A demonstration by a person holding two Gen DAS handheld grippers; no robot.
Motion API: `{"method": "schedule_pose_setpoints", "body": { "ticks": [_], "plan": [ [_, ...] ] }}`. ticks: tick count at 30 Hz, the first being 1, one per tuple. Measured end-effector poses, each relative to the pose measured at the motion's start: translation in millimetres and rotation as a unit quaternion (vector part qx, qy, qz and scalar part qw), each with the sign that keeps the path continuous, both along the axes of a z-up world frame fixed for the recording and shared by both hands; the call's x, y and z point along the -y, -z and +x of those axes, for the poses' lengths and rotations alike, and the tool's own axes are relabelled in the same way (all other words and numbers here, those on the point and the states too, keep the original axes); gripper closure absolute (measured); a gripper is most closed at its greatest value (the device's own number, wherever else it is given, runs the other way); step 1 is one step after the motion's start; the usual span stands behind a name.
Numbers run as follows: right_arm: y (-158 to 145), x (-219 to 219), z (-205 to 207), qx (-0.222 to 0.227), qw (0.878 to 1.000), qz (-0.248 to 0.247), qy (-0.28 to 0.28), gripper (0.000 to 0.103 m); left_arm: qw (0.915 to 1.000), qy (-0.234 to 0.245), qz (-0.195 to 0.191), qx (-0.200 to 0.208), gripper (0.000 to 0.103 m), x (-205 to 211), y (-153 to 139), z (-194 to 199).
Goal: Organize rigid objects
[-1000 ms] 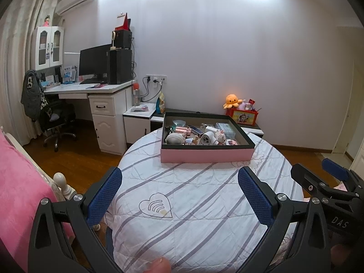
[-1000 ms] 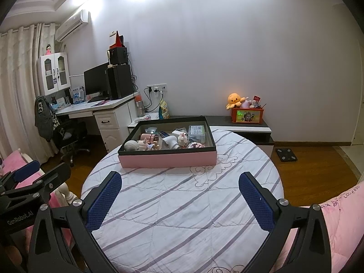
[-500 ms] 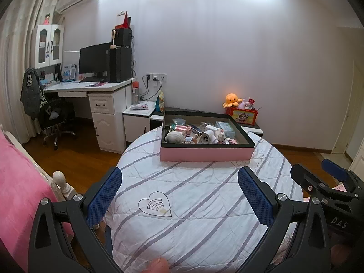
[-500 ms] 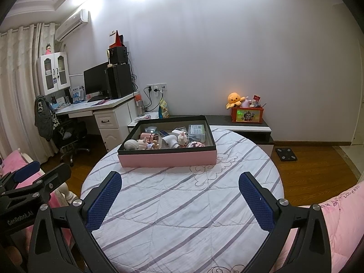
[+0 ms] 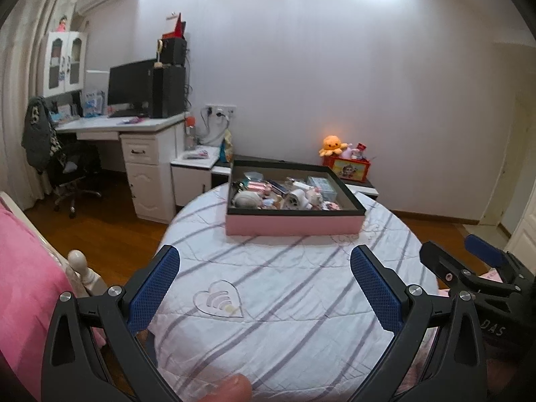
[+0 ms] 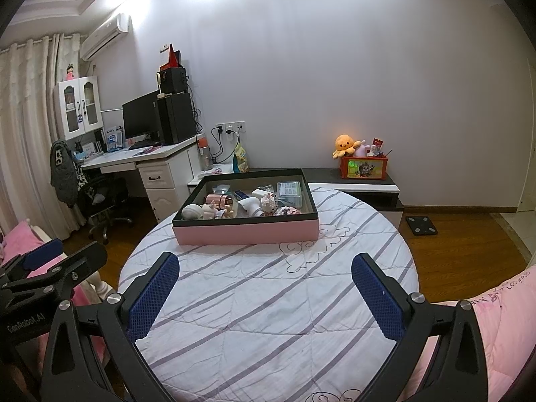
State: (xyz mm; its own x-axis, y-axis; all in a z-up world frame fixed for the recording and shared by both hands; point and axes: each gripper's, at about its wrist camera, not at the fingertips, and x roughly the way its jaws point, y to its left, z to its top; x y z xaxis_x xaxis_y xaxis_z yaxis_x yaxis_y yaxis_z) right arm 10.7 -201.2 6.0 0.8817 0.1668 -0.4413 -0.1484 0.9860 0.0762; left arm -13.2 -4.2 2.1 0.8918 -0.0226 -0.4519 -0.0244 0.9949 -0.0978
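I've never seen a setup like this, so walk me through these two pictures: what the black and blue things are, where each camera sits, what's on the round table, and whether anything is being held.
There is no robot here. A person holds a hand-held gripper in each hand, and each gripper carries a wide-angle camera looking forward along its two fingers.

The left camera shows the left gripper with its blue-padded fingers spread apart; the right gripper appears at its right edge. The right camera shows the right gripper's own blue-padded fingers, and the left gripper at its left edge.

Both face a round table covered with a striped quilt. At its far side stands a pink box with a black rim, filled with small toys and trinkets.

Nothing is held: both sets of jaws are open and empty, hovering short of the box.
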Motion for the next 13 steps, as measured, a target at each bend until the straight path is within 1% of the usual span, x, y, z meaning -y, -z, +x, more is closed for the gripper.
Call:
{"method": "schedule_pose_setpoints", "body": {
  "ticks": [9, 13],
  "plan": [
    [1.8, 1.7, 1.7, -0.001, 1.0, 0.001, 0.002, 0.0, 0.9998, -0.01, 0.014, 0.008, 0.0, -0.7, -8.9, -0.8],
    [2.7, 1.9, 1.9, -0.002, 1.0, 0.001, 0.002, 0.0, 0.9999, -0.005, 0.01, 0.009, 0.0, -0.8, -12.5, 0.6]
  ]
}}
